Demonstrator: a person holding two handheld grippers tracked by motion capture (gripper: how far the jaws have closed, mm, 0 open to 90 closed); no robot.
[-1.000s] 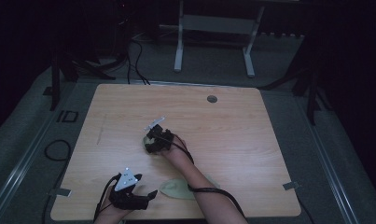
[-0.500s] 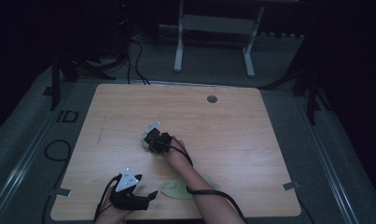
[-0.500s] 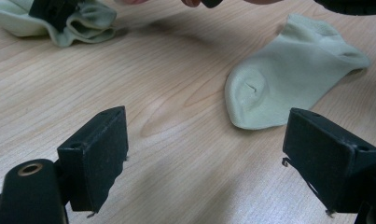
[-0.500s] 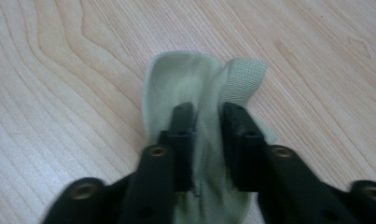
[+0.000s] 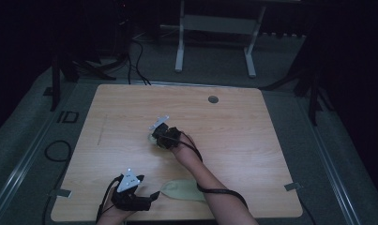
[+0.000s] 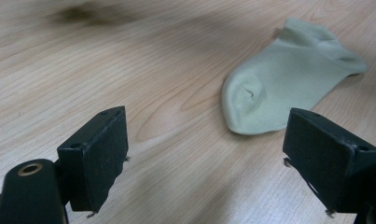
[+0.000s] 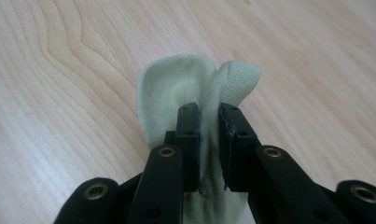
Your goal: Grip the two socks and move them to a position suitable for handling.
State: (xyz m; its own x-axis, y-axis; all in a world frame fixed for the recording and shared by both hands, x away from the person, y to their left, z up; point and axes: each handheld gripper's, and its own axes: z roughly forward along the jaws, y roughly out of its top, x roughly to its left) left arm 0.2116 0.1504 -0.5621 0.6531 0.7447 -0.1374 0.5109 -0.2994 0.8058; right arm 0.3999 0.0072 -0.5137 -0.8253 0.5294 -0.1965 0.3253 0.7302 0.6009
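Note:
A pale green sock (image 7: 176, 88) lies bunched at the middle of the wooden table (image 5: 271, 154). My right gripper (image 7: 209, 116) is shut on its cuff, and its jaws have just been closing with the fabric pinched between them. From above, the right gripper (image 5: 157, 137) sits over that sock (image 5: 152, 139). A second pale green sock (image 6: 288, 93) lies flat near the front edge (image 5: 184, 191). My left gripper (image 6: 206, 121) stands open just short of the sock's toe end. In the high view the left gripper (image 5: 151, 199) points right, toward this sock.
A round cable hole (image 5: 213, 99) sits near the table's far edge. Behind the table stand the metal legs of a frame (image 5: 179, 47), with cables (image 5: 135, 51) on the floor. The right forearm (image 5: 215, 192) crosses over the near sock.
The right gripper's jaws have come together on the middle sock's cuff, and the hand has risen slightly with it. The left gripper has stayed in place.

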